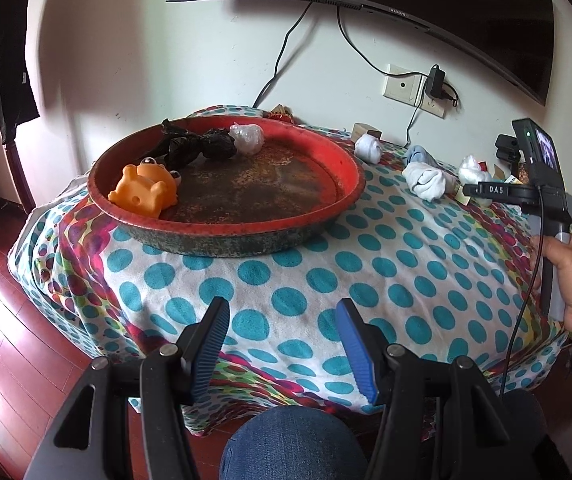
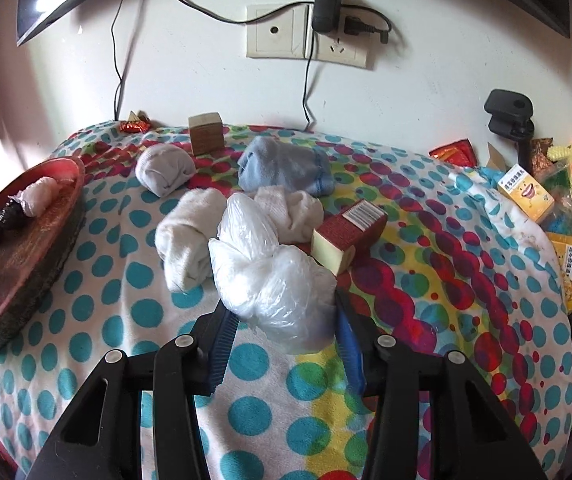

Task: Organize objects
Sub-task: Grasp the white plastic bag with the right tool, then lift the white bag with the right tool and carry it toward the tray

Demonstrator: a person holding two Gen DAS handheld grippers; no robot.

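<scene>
A round red tray [image 1: 350, 164] sits on the dotted cloth and holds an orange toy [image 1: 146, 190], a black bag [image 1: 190, 146] and a small white bag [image 1: 246, 138]. My left gripper [image 1: 282, 320] is open and empty, over the cloth in front of the tray. My right gripper [image 2: 282, 312] is shut on a crumpled clear plastic bag [image 2: 270, 276], held above the cloth. Behind it lie rolled white socks [image 2: 186, 236], a grey sock [image 2: 164, 170], a blue sock [image 2: 286, 170] and a red box [image 2: 346, 236]. The tray's rim [image 2: 66, 184] shows at left.
A brown box [image 2: 205, 133] stands at the back by the wall. Snack packs and yellow boxes [image 2: 526, 194] crowd the right edge. A socket with a charger [image 2: 328, 8] and cables hang on the wall. My knee [image 1: 294, 444] is below the table's front edge.
</scene>
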